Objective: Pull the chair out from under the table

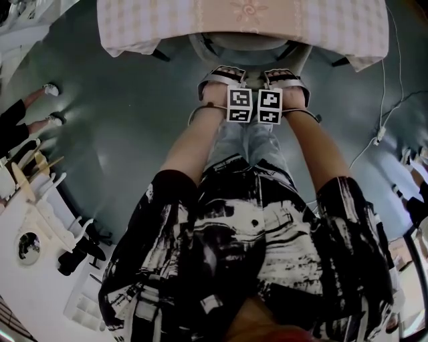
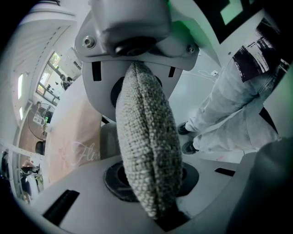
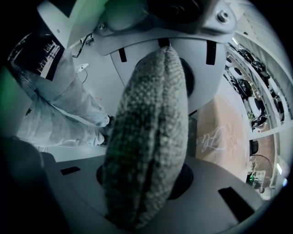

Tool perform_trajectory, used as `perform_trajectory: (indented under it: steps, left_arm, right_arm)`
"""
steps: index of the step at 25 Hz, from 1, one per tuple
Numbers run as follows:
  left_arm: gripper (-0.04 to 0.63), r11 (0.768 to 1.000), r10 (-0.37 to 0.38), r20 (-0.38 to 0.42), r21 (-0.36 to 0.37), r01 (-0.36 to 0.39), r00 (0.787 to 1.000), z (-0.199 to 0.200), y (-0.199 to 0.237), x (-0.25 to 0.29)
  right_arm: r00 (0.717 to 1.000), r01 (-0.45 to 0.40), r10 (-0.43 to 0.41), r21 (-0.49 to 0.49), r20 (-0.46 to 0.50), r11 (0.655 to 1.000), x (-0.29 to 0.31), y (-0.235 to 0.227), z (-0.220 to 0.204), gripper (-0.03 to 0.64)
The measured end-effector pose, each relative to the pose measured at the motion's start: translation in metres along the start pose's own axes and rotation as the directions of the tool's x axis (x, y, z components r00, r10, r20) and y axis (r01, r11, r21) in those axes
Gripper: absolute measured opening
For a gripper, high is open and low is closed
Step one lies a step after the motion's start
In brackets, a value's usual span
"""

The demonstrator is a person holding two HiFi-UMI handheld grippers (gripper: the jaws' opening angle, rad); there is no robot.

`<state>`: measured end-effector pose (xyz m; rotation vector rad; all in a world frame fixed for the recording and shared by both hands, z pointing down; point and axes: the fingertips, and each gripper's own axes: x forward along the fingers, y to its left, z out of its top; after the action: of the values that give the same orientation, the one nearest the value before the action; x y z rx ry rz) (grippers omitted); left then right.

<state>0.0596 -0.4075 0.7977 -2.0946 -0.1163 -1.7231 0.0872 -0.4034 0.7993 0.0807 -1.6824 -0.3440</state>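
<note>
Just beyond the person's legs (image 1: pixel 247 143), the woven back edge (image 2: pixel 146 151) of the chair (image 1: pixel 237 45) is clamped side by side by the left hand-held gripper (image 1: pixel 221 80) and the right hand-held gripper (image 1: pixel 287 80), their jaws narrowly parted around it. The edge runs crosswise, and the seat is tucked beneath the cloth-covered worktop (image 1: pixel 241 17). Open floor (image 1: pixel 120 120) is seen on both sides.

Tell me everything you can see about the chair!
The chair is grey, with a curved backrest padded in coarse woven fabric that has a seam running along it. It stands upright, mostly tucked beneath the table's checked pink cloth, so only the back shows and the seat is hidden. The left gripper and right gripper both clamp its top edge, side by side.
</note>
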Motion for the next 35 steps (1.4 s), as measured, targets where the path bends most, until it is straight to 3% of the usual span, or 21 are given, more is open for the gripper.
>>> perform_trajectory:
  steps: [18,22,27,31,35]
  left_arm:
    - [0.074,0.998,-0.022,0.038,0.060,0.019,0.999,0.017,-0.092,-0.043]
    - [0.074,0.997,-0.030,0.035,0.071,0.028,0.999,0.027,-0.111,-0.031]
    - [0.074,0.998,-0.032,0.029,0.050,0.031,0.999,0.042,-0.135,-0.030]
    - [0.074,0.999,-0.033,0.012,0.018,0.032,0.999,0.024,-0.161,-0.001]
    - [0.074,0.999,-0.034,0.004,0.006,0.034,0.999,0.054,-0.189,-0.002]
  right_arm:
    - [0.999,-0.006,0.009,0.083,-0.035,0.997,-0.041,0.086,0.044,0.086]
    - [0.999,-0.014,0.017,0.095,-0.032,0.995,-0.032,0.109,0.040,0.086]
    - [0.999,-0.020,0.022,0.082,-0.026,0.996,-0.034,0.137,0.038,0.084]
    - [1.000,-0.025,0.025,0.051,-0.007,0.998,0.002,0.154,0.053,0.084]
    - [1.000,-0.026,0.026,0.042,-0.003,0.999,-0.008,0.192,0.041,0.084]
